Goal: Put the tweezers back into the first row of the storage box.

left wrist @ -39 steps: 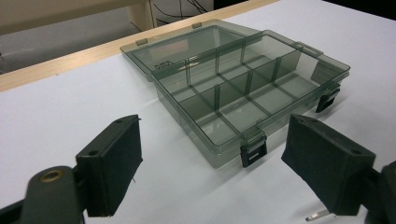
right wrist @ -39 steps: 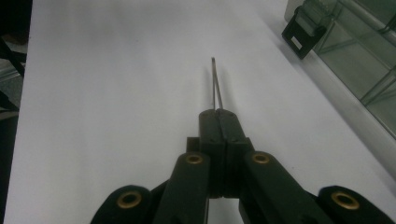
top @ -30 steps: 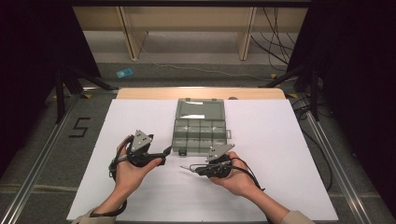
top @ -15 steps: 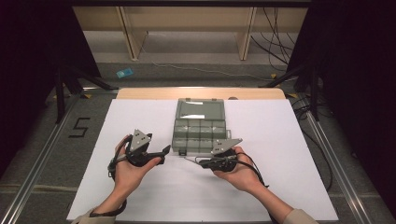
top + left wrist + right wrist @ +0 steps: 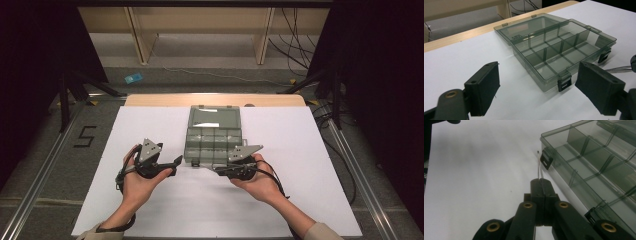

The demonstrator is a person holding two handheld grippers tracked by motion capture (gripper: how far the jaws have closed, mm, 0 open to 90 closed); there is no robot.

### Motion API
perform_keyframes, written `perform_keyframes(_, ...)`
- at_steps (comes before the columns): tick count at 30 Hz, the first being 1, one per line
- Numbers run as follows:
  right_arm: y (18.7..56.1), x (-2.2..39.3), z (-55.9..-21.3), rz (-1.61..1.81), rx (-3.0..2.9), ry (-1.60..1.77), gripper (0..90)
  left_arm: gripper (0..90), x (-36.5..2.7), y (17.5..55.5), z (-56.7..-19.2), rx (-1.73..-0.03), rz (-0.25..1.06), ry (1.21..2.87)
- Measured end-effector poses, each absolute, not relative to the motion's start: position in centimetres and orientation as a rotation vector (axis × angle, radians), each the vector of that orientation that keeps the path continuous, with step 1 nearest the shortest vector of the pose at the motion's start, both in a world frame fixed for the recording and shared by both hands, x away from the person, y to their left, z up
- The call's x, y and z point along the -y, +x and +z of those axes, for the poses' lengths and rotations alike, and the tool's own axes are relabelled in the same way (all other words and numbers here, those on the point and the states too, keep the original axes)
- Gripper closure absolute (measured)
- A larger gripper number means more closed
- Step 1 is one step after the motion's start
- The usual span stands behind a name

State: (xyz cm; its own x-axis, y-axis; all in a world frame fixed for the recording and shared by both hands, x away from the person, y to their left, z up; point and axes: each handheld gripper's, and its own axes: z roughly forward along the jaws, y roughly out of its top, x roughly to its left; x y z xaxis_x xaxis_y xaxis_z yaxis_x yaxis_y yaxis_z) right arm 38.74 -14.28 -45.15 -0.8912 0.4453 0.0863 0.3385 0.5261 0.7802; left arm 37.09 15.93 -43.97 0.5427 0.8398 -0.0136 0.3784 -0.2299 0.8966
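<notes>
Pinching a thin metal pin (image 5: 539,165) at its rear end, between the fully closed jaws of the right gripper (image 5: 541,181), so that most of its length is sticking out bare past the pads. Probably being held this way to leave a slim, free tip for fine work at the box. Pointing straight ahead along the gripper's own line, long axis lying low and nearly level over the white sheet (image 5: 300,150). Running, in the high view, toward the left along the near wall of the compartment box (image 5: 212,135). Ending just beside the black latch (image 5: 546,160) at the box's near corner; impossible to tell whether touching it or only close.

Lying open, the box, with its lid (image 5: 214,118) folded flat away on the far side and the divided compartments looking empty, so leaving the near wall and both latches reachable from the person's side.

Waiting just to the left of the box, the left gripper (image 5: 541,85), jaws spread wide and holding nothing, aimed at the same near corner, seemingly ready to steady the box.
</notes>
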Motion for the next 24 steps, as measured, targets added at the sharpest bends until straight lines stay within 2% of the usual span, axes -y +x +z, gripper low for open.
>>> perform_keyframes(24,39.9,15.2,-44.5,1.33,-2.574,0.734,90.0,17.9,-15.8,37.2,-44.1,-1.009,0.598,1.82)
